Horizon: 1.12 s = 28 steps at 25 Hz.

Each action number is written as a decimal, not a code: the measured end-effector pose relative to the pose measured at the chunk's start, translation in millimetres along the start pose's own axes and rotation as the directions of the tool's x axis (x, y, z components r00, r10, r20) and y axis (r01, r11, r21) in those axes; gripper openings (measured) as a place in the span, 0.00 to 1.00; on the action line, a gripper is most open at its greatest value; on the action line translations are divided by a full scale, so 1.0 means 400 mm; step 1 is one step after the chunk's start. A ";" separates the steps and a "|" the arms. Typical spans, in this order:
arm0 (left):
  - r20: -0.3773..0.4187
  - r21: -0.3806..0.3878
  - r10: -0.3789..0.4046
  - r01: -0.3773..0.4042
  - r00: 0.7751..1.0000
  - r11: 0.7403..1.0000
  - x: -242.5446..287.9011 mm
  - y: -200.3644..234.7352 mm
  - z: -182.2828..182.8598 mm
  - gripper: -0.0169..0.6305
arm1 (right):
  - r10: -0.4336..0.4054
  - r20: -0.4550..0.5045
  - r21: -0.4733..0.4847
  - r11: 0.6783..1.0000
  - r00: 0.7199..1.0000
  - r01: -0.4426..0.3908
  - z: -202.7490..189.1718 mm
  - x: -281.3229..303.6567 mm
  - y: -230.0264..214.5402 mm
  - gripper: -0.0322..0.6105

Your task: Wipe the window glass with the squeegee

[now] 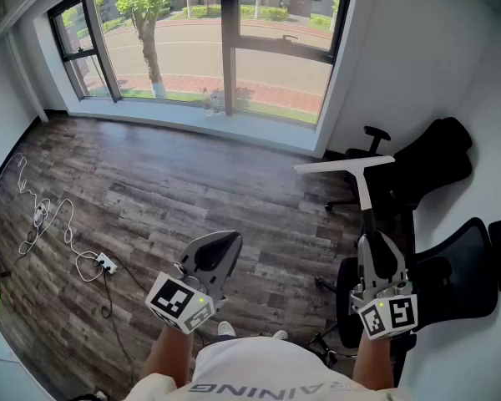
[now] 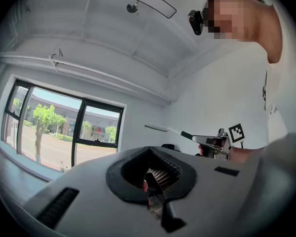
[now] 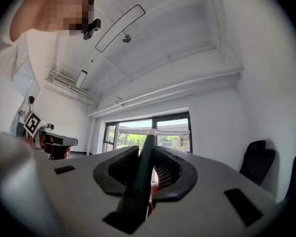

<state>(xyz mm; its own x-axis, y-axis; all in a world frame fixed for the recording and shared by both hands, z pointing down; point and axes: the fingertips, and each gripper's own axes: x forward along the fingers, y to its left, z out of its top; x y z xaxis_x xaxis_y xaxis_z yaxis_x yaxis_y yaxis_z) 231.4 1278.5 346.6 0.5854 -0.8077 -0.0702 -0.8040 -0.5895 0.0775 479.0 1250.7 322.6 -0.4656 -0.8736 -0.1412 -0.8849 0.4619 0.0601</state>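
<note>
— Nearest is what, the white shirt point(image 1: 263, 364)?
— Yes, cut off by the bottom edge, with both forearms point(image 1: 174, 351) reaching out from it. Just beyond, the right gripper point(image 1: 374, 245) is clenched on the dark handle of the squeegee point(image 1: 351, 164). Its own view shows the handle wedged between the jaws, with the lower end hidden inside the housing.
— And the blade?
— White, set crosswise atop the handle, held up over the near right part of the room. It is well apart from the window glass point(image 1: 184, 48) on the far wall. In the right gripper view the blade sits against the bright window and is hard to make out.
— Left gripper point(image 1: 224, 242)?
— Near, left of the squeegee, jaws a little apart with nothing between them. Only one ribbed pad shows clearly.
— And around them?
— Black office chairs point(image 1: 438, 153) stand at the right, one cut off by the edge. Wood floor point(image 1: 167, 182) runs to the window. At the left lie a white cable point(image 1: 42, 213) and a power strip point(image 1: 107, 263). A small object point(image 1: 213, 100) stands at the foot of the glass, too small to tell what.
</note>
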 end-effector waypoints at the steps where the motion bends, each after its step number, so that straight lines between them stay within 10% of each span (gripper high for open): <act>1: 0.001 0.002 -0.001 0.001 1.000 1.000 -0.001 0.004 -0.002 0.05 | 0.002 0.000 0.001 1.000 1.000 -0.002 -0.002 0.004 0.001 0.21; 28: -0.028 0.038 0.029 -0.028 0.999 0.999 -0.051 0.121 -0.005 0.05 | -0.025 0.001 0.047 0.999 1.000 0.025 -0.025 0.078 0.047 0.21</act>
<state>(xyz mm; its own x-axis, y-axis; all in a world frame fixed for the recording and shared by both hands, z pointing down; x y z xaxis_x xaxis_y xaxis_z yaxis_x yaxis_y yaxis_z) 180.7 1266.2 353.7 0.5647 -0.8243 -0.0400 -0.8233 -0.5661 0.0411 447.9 1230.7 329.0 -0.4433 -0.8848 -0.1438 -0.8947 0.4466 0.0098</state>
